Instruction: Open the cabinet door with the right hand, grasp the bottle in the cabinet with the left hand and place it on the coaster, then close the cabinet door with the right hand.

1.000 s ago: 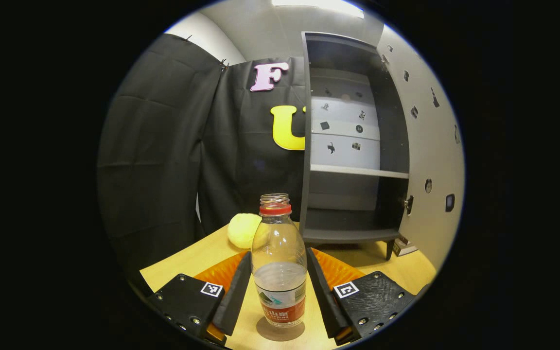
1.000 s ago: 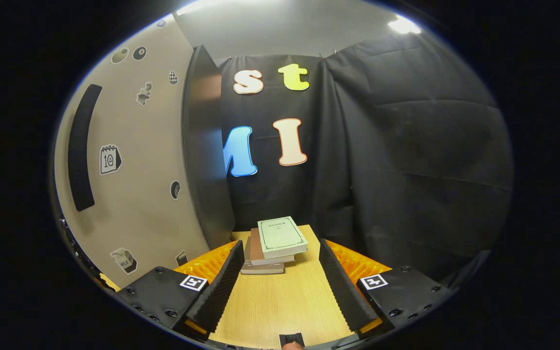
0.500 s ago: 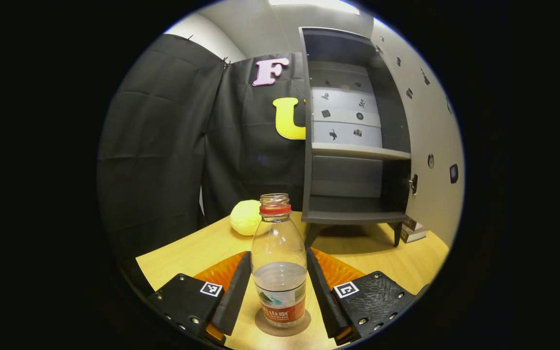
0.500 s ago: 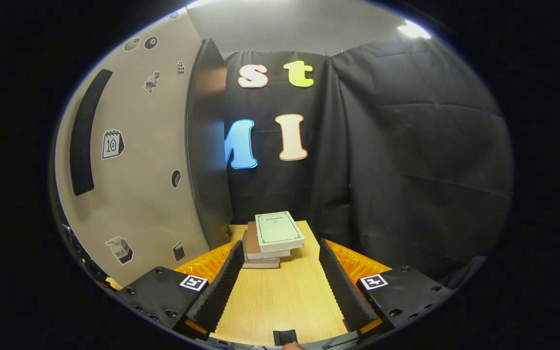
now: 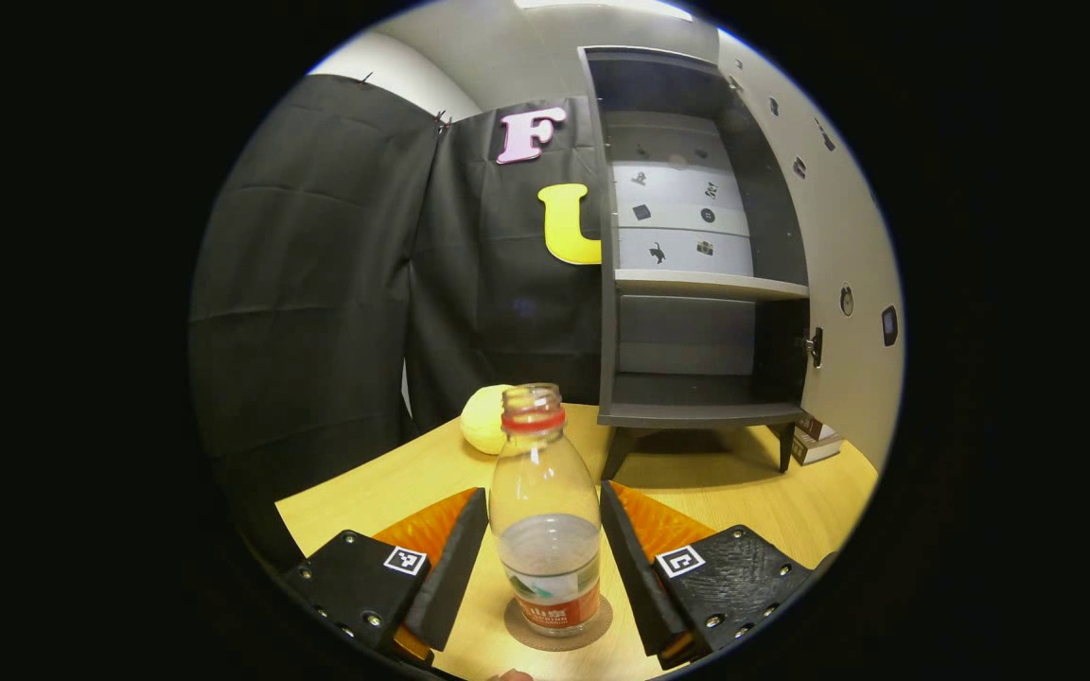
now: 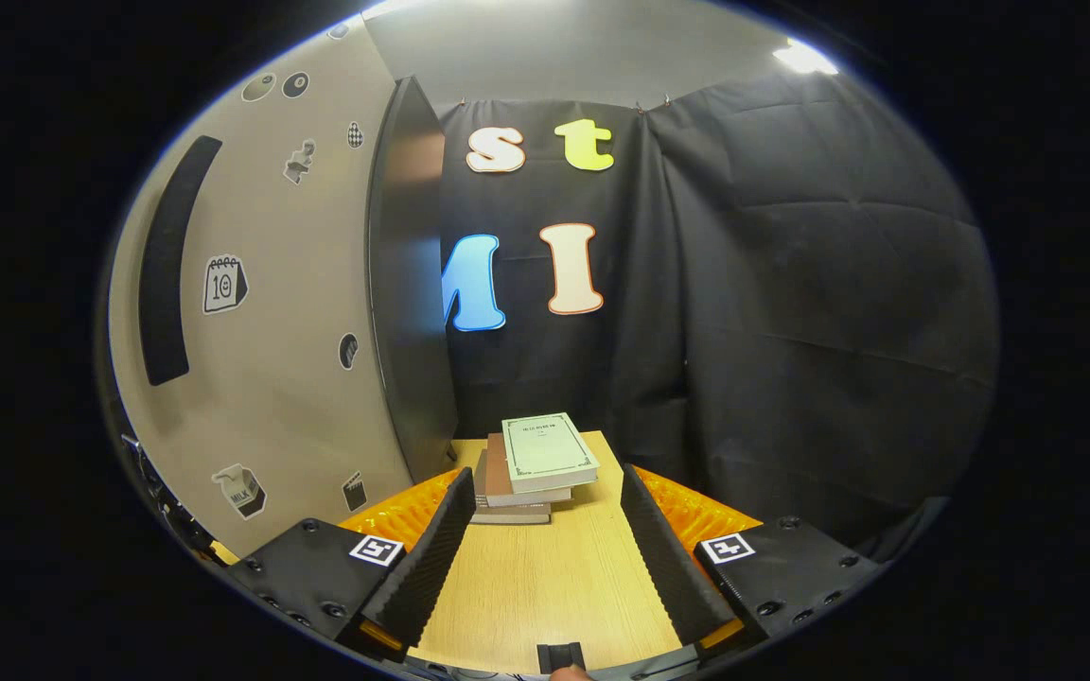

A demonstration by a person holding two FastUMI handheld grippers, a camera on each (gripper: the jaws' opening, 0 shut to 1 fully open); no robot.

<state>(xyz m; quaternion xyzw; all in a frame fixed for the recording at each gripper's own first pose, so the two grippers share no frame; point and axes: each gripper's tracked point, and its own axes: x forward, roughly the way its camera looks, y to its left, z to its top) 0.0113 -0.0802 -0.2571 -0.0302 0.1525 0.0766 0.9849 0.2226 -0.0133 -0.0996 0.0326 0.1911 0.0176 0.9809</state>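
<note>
A clear bottle with a red neck ring and some water stands upright on the round brown coaster on the wooden table. My left gripper is open, its fingers close on either side of the bottle. Behind it the dark cabinet stands with its pale door swung wide open and its shelves bare. In the right gripper view the door fills the left side, close by. My right gripper is open over the table with nothing between its fingers.
A yellow round object lies on the table behind the bottle, left of the cabinet. A stack of books rests ahead of my right gripper, beside the door's edge; the books also show past the cabinet's legs.
The left gripper lowered the bottle onto the coaster, and its fingers have now eased slightly apart. The right gripper has barely moved.
</note>
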